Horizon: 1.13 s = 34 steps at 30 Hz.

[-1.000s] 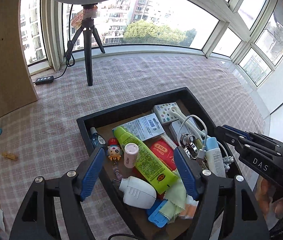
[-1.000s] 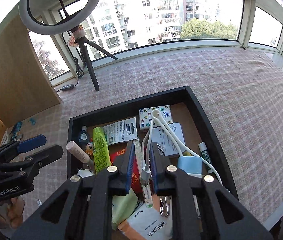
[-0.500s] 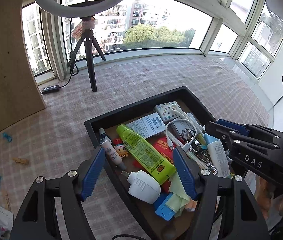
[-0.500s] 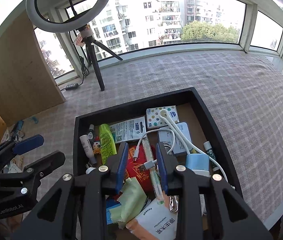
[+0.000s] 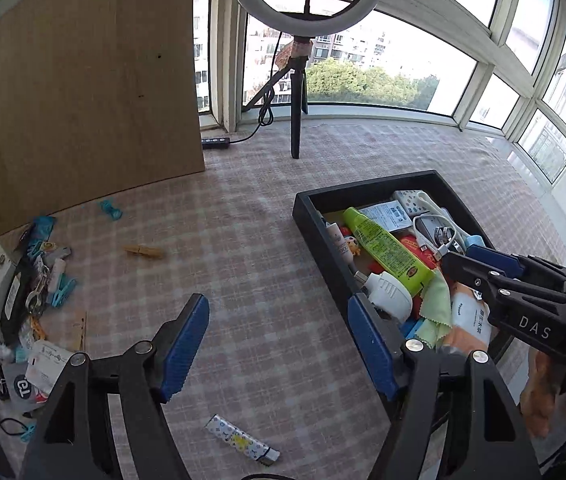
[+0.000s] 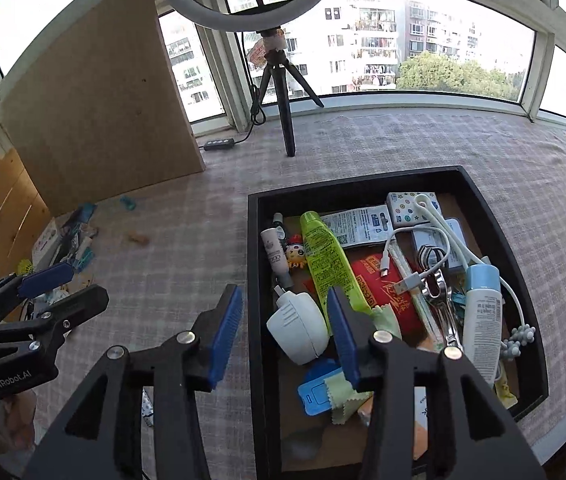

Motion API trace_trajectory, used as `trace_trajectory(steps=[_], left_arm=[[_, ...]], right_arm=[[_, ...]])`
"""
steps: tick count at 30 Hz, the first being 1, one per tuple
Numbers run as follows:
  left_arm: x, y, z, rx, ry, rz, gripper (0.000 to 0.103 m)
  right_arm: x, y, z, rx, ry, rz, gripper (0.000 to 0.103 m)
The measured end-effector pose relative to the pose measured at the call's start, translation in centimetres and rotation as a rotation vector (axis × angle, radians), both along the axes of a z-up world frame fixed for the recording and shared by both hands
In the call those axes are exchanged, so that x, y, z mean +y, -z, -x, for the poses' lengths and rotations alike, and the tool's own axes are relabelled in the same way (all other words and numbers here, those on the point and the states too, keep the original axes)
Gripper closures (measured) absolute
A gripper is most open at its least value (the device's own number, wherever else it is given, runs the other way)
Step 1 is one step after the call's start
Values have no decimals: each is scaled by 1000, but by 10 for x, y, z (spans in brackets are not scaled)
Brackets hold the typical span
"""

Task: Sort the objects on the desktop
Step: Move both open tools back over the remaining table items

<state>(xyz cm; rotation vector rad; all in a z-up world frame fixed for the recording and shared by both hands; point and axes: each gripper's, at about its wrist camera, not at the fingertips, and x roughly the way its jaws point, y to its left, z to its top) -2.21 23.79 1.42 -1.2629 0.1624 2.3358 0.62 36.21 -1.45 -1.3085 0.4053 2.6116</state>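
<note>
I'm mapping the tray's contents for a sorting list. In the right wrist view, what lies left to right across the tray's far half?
Small white tube → cartoon figurine → green tube → red packet → metal clips → white bottle with the blue cap, all inside the black tray.

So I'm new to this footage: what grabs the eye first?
The black tray on the right, crammed with a green tube, a white charger and cables. Behind it a ring light stands on its tripod by the window. Far left, a heap of clips and packets litters the checked cloth.
</note>
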Motion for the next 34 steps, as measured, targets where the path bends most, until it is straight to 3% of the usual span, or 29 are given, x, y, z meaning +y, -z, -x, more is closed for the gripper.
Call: trace_trajectory(steps=[5, 8, 11, 17, 20, 29, 34], left_arm=[[-50, 4, -5, 5, -71, 5, 28], [-81, 15, -5, -15, -114, 7, 27], [-112, 36, -4, -68, -169, 5, 27], [-161, 88, -6, -187, -278, 96, 27], [-181, 101, -13, -195, -335, 117, 27], [-211, 112, -19, -213, -384, 117, 25], [-211, 117, -20, -217, -356, 114, 25]], right_arm=[[-47, 5, 1, -7, -61, -19, 58], [-69, 9, 1, -14, -94, -20, 53], [-90, 16, 0, -25, -122, -25, 51], [-121, 36, -4, -61, -146, -47, 51], [-130, 45, -6, -76, -139, -46, 51], [-153, 67, -7, -106, -129, -71, 51], [-160, 76, -7, -119, -129, -62, 51]])
